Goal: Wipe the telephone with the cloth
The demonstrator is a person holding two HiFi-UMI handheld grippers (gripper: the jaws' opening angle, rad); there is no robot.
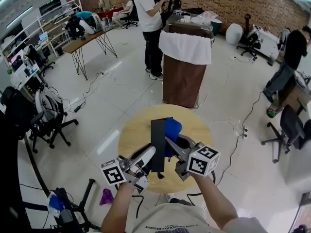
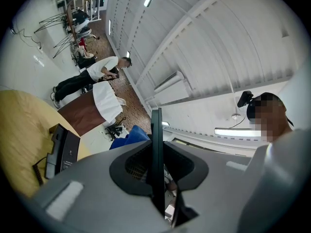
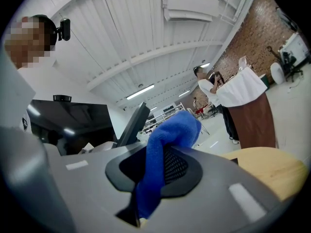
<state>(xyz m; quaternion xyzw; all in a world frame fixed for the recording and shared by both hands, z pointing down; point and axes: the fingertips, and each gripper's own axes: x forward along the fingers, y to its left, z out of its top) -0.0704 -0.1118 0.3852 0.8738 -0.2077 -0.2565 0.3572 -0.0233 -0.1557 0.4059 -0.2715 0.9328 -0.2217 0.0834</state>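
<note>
The left claw [image 2: 156,166] pinches the telephone [image 2: 156,130], a thin dark slab held edge-on between its 2 jaws and standing up past their tips. The right claw [image 3: 158,171] is clamped on the blue cloth [image 3: 170,130], which bunches out beyond its tips in 1 thick fold. Both claws sit side by side above the round table [image 1: 130,135]. The fold is just beside the telephone's face on the right claw's side; whether it touches that face I cannot tell from these views. A black boxy thing [image 2: 63,149] lies on the table ahead and to the left of the left claw.

The step in hand looks like the wipe itself. To do it well, the left claw's pinch should be firm, since it grips only a narrow strip of the slab, which could pivot under a sideways push. Lay the fold flat on the face and stroke lightly along its length, away from the left claw's tips. Keep the right claw's hard tips off the surface.
</note>
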